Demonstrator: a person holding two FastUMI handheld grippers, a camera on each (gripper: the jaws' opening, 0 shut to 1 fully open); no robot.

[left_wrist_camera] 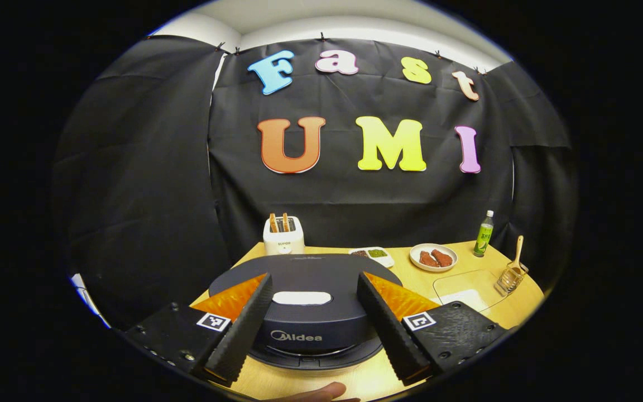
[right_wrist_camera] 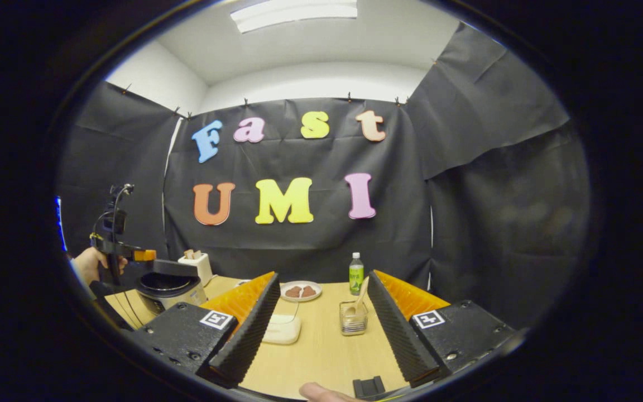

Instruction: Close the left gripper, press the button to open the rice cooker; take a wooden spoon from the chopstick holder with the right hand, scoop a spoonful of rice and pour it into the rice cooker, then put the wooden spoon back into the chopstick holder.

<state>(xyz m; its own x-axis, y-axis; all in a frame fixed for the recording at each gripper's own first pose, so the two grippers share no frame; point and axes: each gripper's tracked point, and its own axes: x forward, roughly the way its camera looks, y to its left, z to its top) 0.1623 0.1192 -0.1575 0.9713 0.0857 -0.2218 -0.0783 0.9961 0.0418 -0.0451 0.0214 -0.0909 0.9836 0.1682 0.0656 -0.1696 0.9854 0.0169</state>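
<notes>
Left gripper (left_wrist_camera: 315, 321): I see fingers spread, rice cooker (left_wrist_camera: 305, 304) directly ahead between them, lid down.
Right gripper (right_wrist_camera: 321, 321): fingers spread, pinching nothing.
Wooden spoon (right_wrist_camera: 359, 298): standing in holder (right_wrist_camera: 353, 321) just ahead.

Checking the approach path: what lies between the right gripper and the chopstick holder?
Bare tabletop lies between the right gripper and the chopstick holder, seen in the right gripper view.

Rice cooker (left_wrist_camera: 305, 301) sits at the desk's (left_wrist_camera: 355, 379) left front, toaster (left_wrist_camera: 283, 234) behind it at the back edge. Along the back edge rightward: small tray (left_wrist_camera: 374, 255), plate (left_wrist_camera: 433, 257), bottle (left_wrist_camera: 484, 234). Chopstick holder (left_wrist_camera: 511, 277) with wooden spoon (left_wrist_camera: 518, 251) in it stands near the right edge, rice container (left_wrist_camera: 464, 290) just left of it.
</notes>
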